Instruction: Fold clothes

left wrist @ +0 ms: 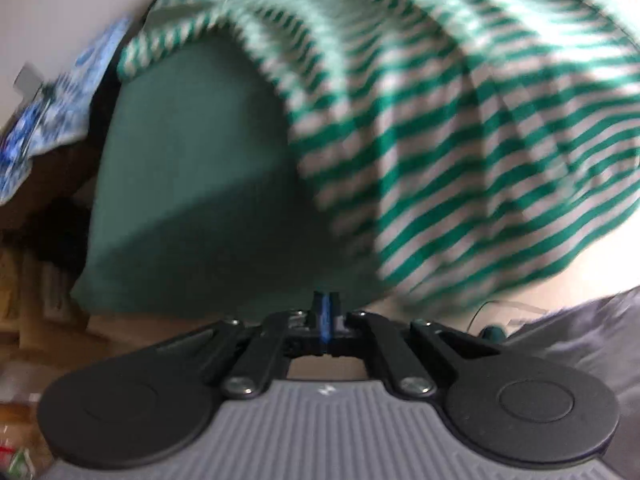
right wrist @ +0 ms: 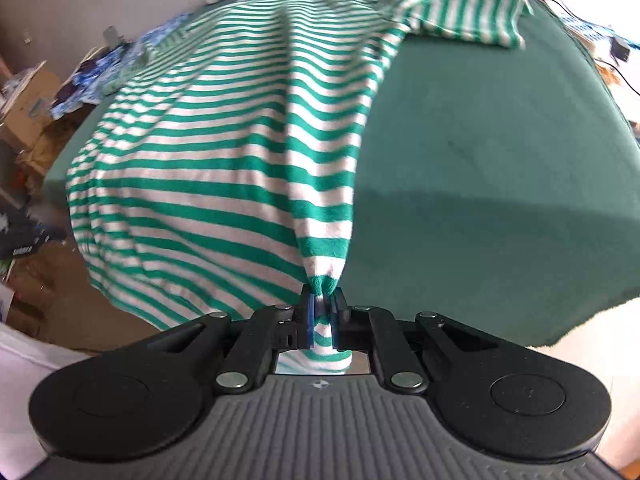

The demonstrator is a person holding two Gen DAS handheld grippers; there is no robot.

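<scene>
Your right gripper (right wrist: 323, 305) pinches the striped shirt (right wrist: 224, 152) hem over the green table (right wrist: 500, 160). Your left gripper (left wrist: 327, 308) looks closed, seemingly empty; that view is blurred.

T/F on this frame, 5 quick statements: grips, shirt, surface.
1. The right gripper is shut on the striped shirt. True.
2. The shirt is red and white. False: green and white stripes.
3. The left gripper holds a bunch of shirt between its fingers. False: its jaws are closed, with no cloth visible between them.
4. The shirt lies folded into a neat square. False: it is spread and pulled taut toward the right gripper, one sleeve out to the side.
5. The shirt lies over a green cover. True.
</scene>
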